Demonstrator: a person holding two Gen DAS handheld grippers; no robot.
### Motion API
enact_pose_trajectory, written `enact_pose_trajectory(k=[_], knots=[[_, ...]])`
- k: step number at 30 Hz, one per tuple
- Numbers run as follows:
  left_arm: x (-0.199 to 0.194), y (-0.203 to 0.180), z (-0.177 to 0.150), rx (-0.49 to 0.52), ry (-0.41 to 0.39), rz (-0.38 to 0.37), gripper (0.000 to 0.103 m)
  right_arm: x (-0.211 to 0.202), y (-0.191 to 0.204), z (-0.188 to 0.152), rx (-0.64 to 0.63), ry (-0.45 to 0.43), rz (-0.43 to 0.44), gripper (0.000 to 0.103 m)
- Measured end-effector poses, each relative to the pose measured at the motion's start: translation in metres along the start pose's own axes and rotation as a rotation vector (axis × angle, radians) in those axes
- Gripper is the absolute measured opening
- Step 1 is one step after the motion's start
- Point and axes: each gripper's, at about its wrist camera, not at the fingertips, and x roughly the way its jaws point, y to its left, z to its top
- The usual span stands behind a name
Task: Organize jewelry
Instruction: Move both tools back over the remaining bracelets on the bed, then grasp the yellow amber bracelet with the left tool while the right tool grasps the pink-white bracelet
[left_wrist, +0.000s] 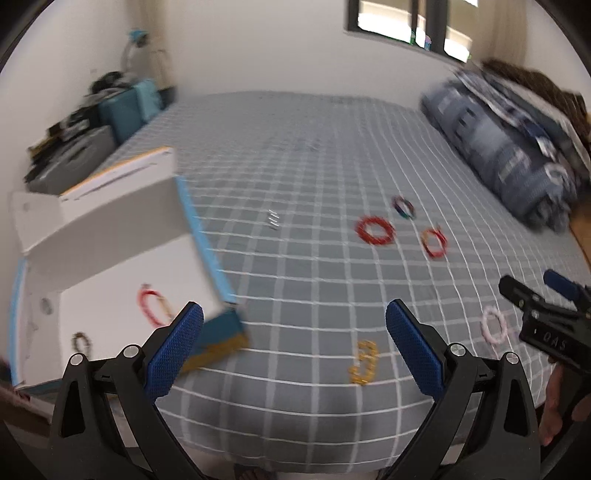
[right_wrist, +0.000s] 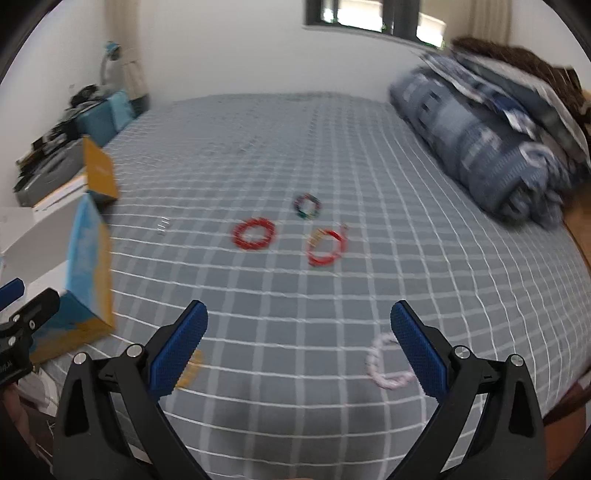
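Several bracelets lie on a grey checked bed sheet. A red beaded bracelet, a red and gold bracelet and a dark multicoloured bracelet lie mid-bed. A gold bracelet and a pale pink bracelet lie near the front edge. An open white box at the left holds a red bracelet and a dark one. My left gripper is open and empty beside the box. My right gripper is open and empty, its right finger next to the pink bracelet.
A folded blue patterned quilt lies along the bed's right side. Bags and clutter stand left of the bed by the wall. A small silver item lies on the sheet near the box. The right gripper shows in the left wrist view.
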Motion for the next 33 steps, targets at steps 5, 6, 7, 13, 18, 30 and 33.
enact_pose_trajectory(k=[5,6,7,13,18,30,33], knots=[[0.037,-0.038,-0.017,0.075,0.067,-0.059,0.097,0.04,-0.037,-0.02,0.034,0.086,-0.017,0.095],[0.048,-0.046,-0.022,0.085,0.094,-0.061,0.097,0.048,-0.042,-0.025,0.031,0.103,-0.02,0.095],[0.053,-0.049,-0.024,0.089,0.104,-0.066,0.097,0.055,-0.045,-0.029,0.025,0.12,-0.022,0.095],[0.084,-0.066,-0.039,0.103,0.169,-0.071,0.097,0.09,-0.066,-0.043,0.046,0.173,-0.01,0.095],[0.105,-0.066,-0.048,0.101,0.215,-0.059,0.097,0.118,-0.082,-0.055,0.082,0.231,-0.002,0.095],[0.143,-0.063,-0.061,0.073,0.293,-0.034,0.096,0.132,-0.086,-0.053,0.088,0.261,-0.007,0.087],[0.144,-0.064,-0.062,0.076,0.318,-0.027,0.095,0.139,-0.087,-0.054,0.085,0.289,-0.026,0.081]])
